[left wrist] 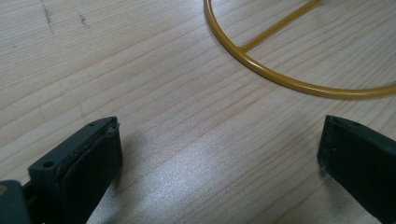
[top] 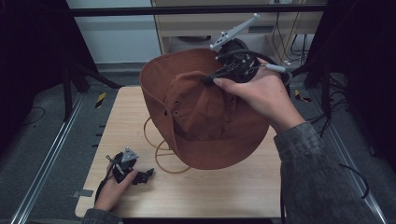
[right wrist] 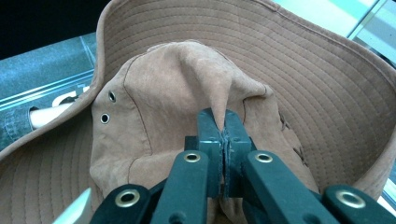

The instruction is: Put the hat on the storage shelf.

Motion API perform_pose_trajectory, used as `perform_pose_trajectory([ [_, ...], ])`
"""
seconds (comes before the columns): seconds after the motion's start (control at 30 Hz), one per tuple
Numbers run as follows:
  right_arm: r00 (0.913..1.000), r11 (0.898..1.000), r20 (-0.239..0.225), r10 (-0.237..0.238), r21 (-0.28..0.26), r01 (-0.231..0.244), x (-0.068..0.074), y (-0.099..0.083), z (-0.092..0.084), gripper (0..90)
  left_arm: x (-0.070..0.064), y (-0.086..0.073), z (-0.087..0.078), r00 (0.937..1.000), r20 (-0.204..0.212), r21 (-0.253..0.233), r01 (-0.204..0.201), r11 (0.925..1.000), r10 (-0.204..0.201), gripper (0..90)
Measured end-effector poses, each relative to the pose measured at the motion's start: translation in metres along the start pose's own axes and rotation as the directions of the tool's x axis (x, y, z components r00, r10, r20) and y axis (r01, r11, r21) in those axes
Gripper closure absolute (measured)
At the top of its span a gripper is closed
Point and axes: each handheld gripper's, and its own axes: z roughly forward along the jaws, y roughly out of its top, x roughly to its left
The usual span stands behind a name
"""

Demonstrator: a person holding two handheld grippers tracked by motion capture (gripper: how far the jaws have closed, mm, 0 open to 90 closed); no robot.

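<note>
Pinched tight on a fold of the brown hat's crown, the right gripper held it above the wooden table, best lowered squarely over the yellow wire stand, while the left gripper rested spread nearby.

High view looks down on the worktop; tong cameras sit close (right shares the hat).

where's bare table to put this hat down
Bare wood lies along the table's near edge, right of the left gripper, and at the far left corner. The middle is crowded: the yellow wire stand sits under the hat, which the right gripper pinches.
</note>
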Motion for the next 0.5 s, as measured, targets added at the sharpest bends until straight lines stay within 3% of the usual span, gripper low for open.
perform_pose_trajectory([
  [0.5, 0.9993, 0.999, -0.038, 0.008, -0.040, -0.010, 0.009, 0.010, 0.025, 88.8, 0.000, 0.000, 0.000, 1.0000, 0.003, 0.002, 0.000, 1.0000, 0.000, 0.0],
])
